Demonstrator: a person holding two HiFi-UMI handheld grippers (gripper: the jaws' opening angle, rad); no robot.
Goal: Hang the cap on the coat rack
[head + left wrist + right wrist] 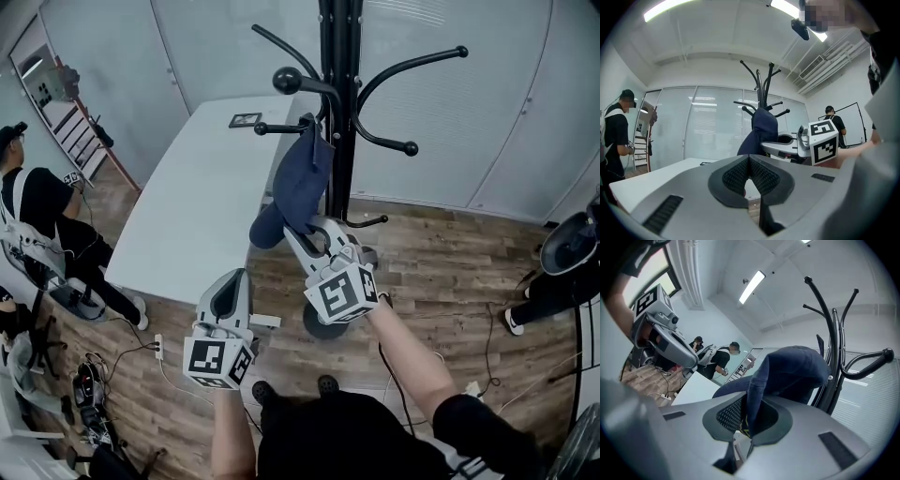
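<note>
The navy cap (298, 183) hung against the black coat rack (339, 112), its upper edge up by one of the rack's lower hook arms (286, 127), though whether it sat over that arm could not be made out. Its lower part drooped toward you, and your right tool (307, 232) was clamped on a fold of that fabric. In the right gripper view the dark cloth ran straight down between the two pads of the right tool (747, 416), with the cap (792, 371) bulging above them and the coat rack (836, 366) just behind. Your left tool (234, 278) sat lower and to the left of the cap, apart from it, pointing roughly level. In the left gripper view the left tool (749, 164) had its pads brought together at the tips with nothing between them, and the cap (761, 131) showed beyond it on the coat rack (761, 89). A long white surface (206, 187) stood just left of the rack on a wooden floor (441, 253). A person (37, 206) in black stood at the far left.
</note>
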